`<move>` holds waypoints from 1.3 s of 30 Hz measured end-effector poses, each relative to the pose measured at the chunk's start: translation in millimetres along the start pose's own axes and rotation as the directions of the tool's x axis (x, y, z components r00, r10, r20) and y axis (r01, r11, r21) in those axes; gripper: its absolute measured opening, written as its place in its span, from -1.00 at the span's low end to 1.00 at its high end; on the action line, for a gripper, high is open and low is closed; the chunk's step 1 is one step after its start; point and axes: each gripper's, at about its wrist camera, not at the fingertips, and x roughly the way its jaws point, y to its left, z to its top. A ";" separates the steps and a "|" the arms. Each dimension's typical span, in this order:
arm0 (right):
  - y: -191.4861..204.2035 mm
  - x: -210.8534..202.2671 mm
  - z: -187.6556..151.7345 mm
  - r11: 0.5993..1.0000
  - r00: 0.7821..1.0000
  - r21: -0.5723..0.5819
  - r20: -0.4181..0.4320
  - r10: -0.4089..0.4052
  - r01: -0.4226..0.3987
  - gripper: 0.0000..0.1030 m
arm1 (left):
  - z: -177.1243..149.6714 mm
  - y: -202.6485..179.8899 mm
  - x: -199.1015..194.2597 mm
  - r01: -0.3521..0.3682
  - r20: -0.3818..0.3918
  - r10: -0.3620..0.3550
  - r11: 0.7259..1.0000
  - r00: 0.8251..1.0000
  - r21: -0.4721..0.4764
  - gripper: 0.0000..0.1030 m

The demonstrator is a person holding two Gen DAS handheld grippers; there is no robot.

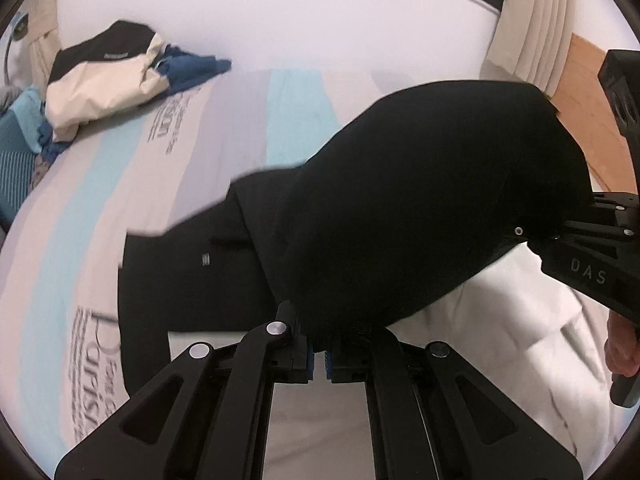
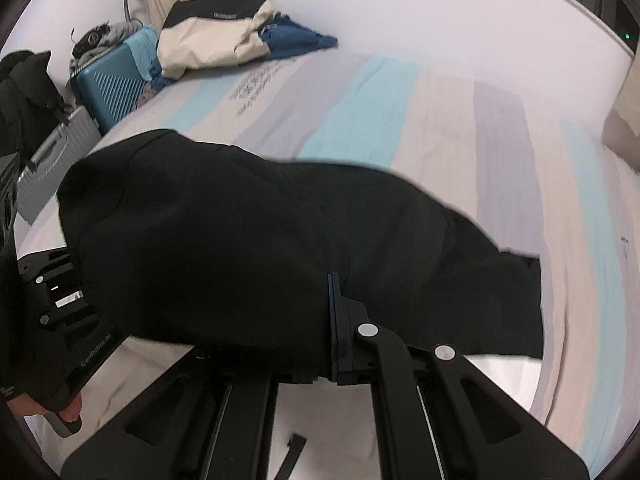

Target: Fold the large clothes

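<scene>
A large black garment (image 1: 400, 200) lies partly on the striped bed, with one end lifted and stretched between my two grippers. My left gripper (image 1: 318, 354) is shut on the garment's near edge; the cloth bulges up over its blue pads. In the right wrist view the same black garment (image 2: 280, 248) drapes over my right gripper (image 2: 332, 320), which is shut on its edge; one blue pad shows, the other finger is hidden under cloth. Each gripper shows in the other's view: the right gripper's body (image 1: 592, 264) and the left gripper's body (image 2: 60, 300).
The bed sheet (image 1: 168, 184) has pale blue, grey and beige stripes with printed lettering. A pile of clothes, cream-and-black jacket (image 1: 104, 76) over blue cloth, lies at the far corner. A teal suitcase (image 2: 108, 88) and a grey case (image 2: 52, 160) stand beside the bed. A white duvet (image 1: 520, 340) lies near me.
</scene>
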 end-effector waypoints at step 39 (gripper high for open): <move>1.5 49.9 -110.2 0.994 0.987 -0.108 -0.163 -0.002 -0.016 -0.90 | -100.5 -25.9 40.6 0.003 -0.137 0.012 0.994 0.991 0.107 -0.88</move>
